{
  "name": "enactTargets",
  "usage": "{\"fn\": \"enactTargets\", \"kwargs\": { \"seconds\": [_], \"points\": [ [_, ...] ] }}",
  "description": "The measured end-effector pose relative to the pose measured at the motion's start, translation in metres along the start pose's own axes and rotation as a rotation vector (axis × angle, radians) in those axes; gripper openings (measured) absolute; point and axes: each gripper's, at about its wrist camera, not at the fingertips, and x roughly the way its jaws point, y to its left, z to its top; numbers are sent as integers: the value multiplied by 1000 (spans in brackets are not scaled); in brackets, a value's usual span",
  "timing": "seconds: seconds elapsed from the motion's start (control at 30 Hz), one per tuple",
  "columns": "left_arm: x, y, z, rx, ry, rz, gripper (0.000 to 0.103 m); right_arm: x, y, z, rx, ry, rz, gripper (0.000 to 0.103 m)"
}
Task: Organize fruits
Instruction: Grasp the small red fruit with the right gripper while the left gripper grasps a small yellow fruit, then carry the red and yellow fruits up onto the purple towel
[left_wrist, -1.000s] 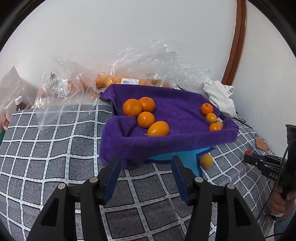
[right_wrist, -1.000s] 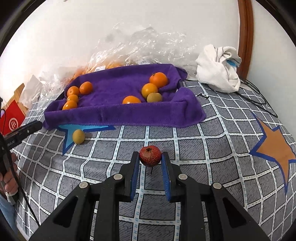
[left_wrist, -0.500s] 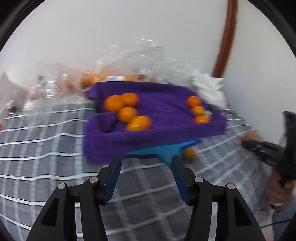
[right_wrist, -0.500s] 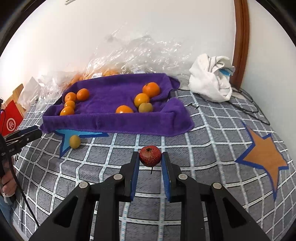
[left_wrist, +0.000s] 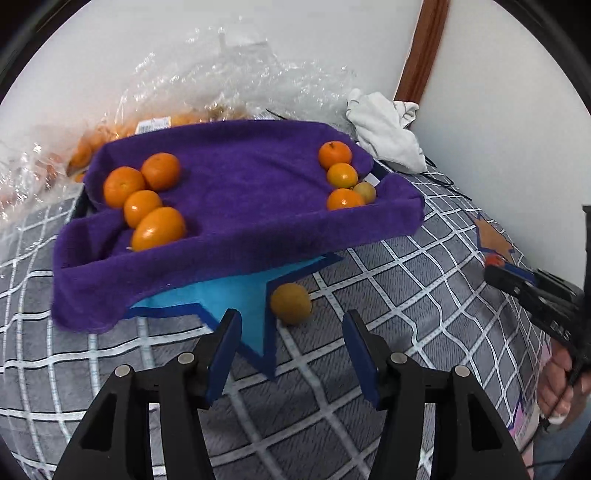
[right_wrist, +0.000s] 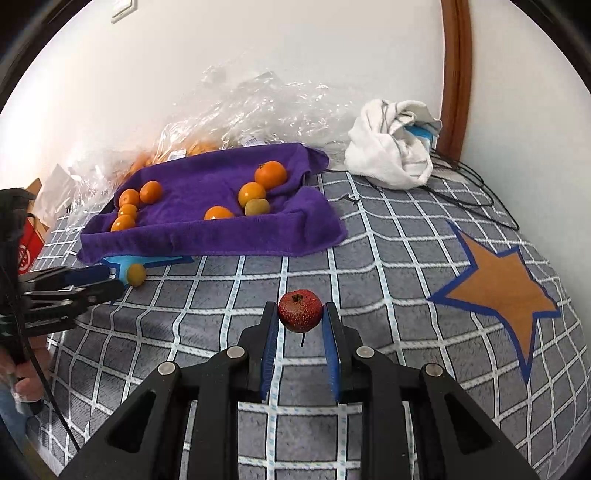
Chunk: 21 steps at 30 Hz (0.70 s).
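Note:
A purple towel-lined tray (left_wrist: 240, 184) holds several oranges in a left group (left_wrist: 147, 206) and a right group (left_wrist: 341, 177); the tray also shows in the right wrist view (right_wrist: 207, 240). A yellow fruit (left_wrist: 290, 303) lies on the checked blanket just in front of the tray, on a blue star's edge; it also shows in the right wrist view (right_wrist: 136, 274). My left gripper (left_wrist: 291, 328) is open, its jaws just short of the yellow fruit. My right gripper (right_wrist: 300, 314) is shut on a small red fruit (right_wrist: 300, 311), held above the blanket.
Clear plastic bags with more oranges (left_wrist: 155, 125) lie behind the tray by the wall. A crumpled white cloth (right_wrist: 395, 147) and black cables (right_wrist: 461, 184) lie at the back right. An orange star patch (right_wrist: 498, 280) marks the blanket. A red box (right_wrist: 27, 247) stands at far left.
My left gripper has swung right and moved closer, so the yellow fruit now sits between its open jaws' line. My right gripper keeps the red fruit and has drawn back slightly.

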Motion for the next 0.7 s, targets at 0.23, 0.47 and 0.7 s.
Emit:
{"fn": "enactTargets", "kwargs": {
  "seconds": [0.23, 0.47, 0.7],
  "points": [
    [14, 2, 5, -55, -5, 43, 24, 1, -5, -3, 4, 11, -11, 24],
    [-5, 10, 6, -74, -66, 37, 24, 2, -2, 0, 0, 4, -6, 24],
    [-42, 36, 10, -103, -137, 119, 24, 4, 12, 14, -39, -21, -2, 24]
  ]
}}
